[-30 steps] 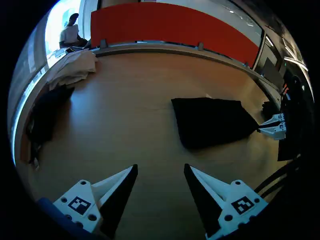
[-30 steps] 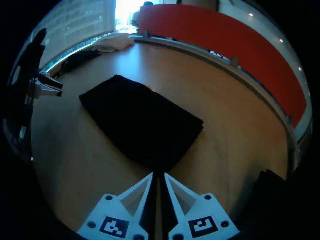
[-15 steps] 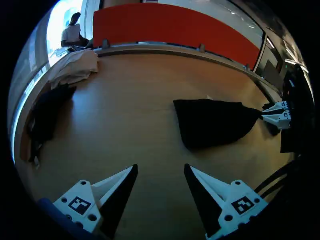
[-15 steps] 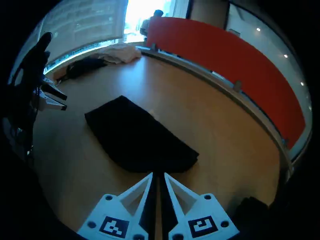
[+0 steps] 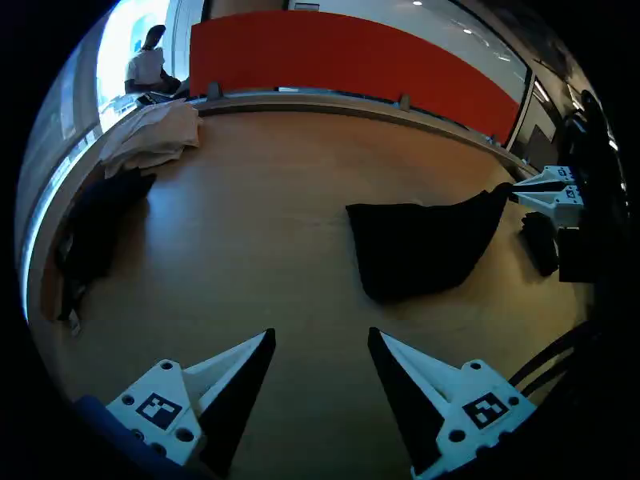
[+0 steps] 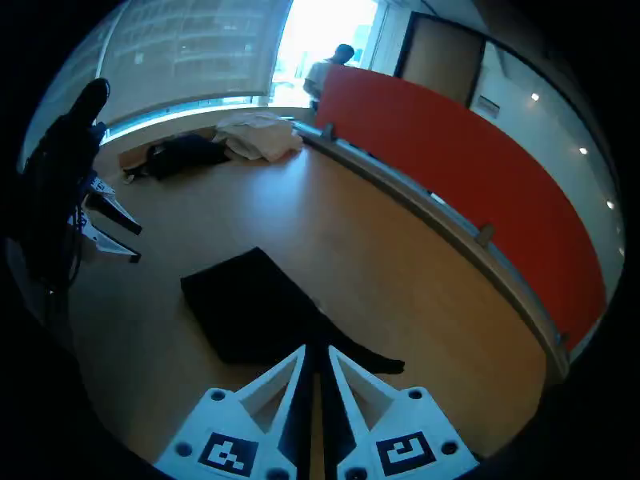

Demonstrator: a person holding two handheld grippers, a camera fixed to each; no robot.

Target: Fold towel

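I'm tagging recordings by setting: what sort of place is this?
Probably an office or shared workspace, not a home: a long wooden table bearing a black towel, a red divider panel along its far edge, tall bright windows, and recessed ceiling lights.

Left gripper (image 5: 320,333), right gripper (image 6: 318,350): white triangular jaws, black inner faces, square black-white markers (image 5: 158,410), screw holes (image 5: 166,366).

Right gripper view, bottom centre: the lifted corner of the black cloth towel (image 6: 248,312) runs in behind my right gripper (image 6: 318,354); from here I cannot see the contact.

Left gripper view, left edge: dark heap of cloth (image 5: 96,232), too shadowed to identify.

Same view, right edge: dark object (image 5: 544,240), outline lost in shadow.
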